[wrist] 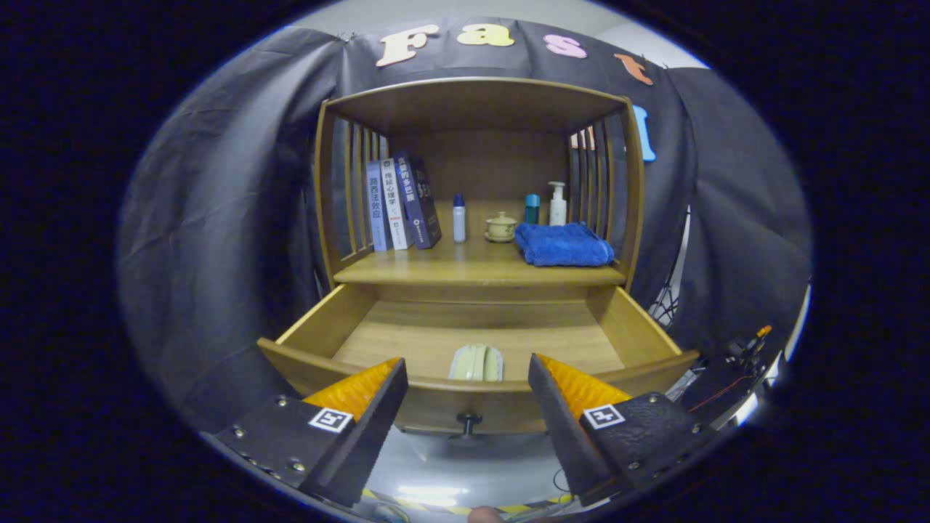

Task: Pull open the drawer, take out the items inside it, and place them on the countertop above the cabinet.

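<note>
The wooden drawer (330, 323) of the cabinet stands pulled out toward me. A pale green ribbed item (476, 363) lies inside it near the front wall, partly hidden by that wall. My gripper (466, 367) is open, its fingers spread to either side of the green item and held in front of the drawer's front panel. The drawer's dark knob (468, 423) shows below, between the fingers. The countertop (450, 267) above the drawer is a wooden shelf under a slatted frame.
On the countertop stand three books (401, 203) at the left, a small bottle (458, 218), a lidded ceramic cup (501, 226), a teal bottle (532, 208), a pump bottle (557, 203) and a folded blue towel (563, 244). Cables and equipment (734, 359) lie at the right.
</note>
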{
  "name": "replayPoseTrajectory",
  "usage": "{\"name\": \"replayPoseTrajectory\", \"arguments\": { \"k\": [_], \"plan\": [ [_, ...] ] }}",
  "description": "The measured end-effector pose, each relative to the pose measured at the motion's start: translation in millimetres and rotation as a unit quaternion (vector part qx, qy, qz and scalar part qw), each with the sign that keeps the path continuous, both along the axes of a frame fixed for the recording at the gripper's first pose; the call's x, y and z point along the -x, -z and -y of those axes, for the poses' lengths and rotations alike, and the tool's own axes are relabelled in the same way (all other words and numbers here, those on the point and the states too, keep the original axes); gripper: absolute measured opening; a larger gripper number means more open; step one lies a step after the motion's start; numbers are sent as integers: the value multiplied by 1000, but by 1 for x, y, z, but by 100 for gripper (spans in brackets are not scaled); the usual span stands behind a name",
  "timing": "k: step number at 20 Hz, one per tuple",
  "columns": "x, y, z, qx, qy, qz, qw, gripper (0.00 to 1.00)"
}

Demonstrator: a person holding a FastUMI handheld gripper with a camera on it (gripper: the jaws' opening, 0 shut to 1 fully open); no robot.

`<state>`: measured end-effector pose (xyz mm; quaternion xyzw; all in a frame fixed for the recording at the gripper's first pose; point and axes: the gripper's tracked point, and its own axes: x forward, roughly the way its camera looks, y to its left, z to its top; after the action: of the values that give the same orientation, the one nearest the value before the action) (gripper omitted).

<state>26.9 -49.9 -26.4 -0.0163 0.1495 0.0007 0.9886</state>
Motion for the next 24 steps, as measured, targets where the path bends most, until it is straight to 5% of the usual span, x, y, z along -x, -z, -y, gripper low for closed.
{"name": "replayPoseTrajectory", "arguments": {
  "k": [7, 13, 18, 21, 24],
  "plan": [
    [-70, 12, 22, 44, 20, -110, 993, 100],
    [-103, 82, 23, 8, 22, -234, 972, 100],
    [-110, 106, 18, -19, 40, -265, 963, 97],
    [-113, 118, 15, -10, 45, -273, 961, 74],
    [-111, 130, 0, -57, 45, -290, 954, 24]
  ]
}}
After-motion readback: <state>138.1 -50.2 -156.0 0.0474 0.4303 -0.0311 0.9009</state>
